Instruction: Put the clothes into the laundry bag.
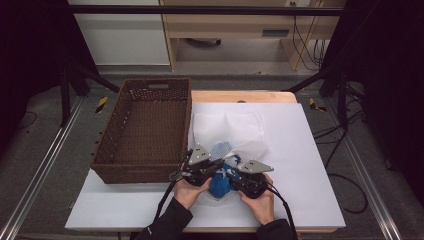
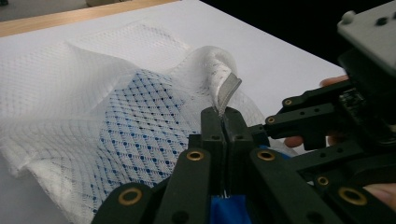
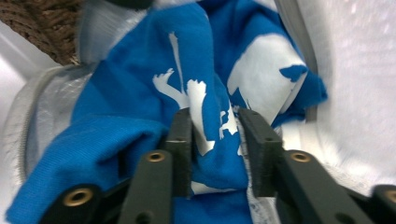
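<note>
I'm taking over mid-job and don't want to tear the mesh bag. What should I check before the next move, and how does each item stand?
1. Left gripper shut on the mesh bag's edge: ok.
2. Right gripper has blue cloth between its jaws: ok; firm clamp: cannot tell.
3. Cloth fully inside the mesh bag: not ok, much of it bunches outside between the grippers.
4. Wicker basket beside the bag, ready to receive: ok.
5. Bag lying on the white board, not overhanging: ok.
</note>
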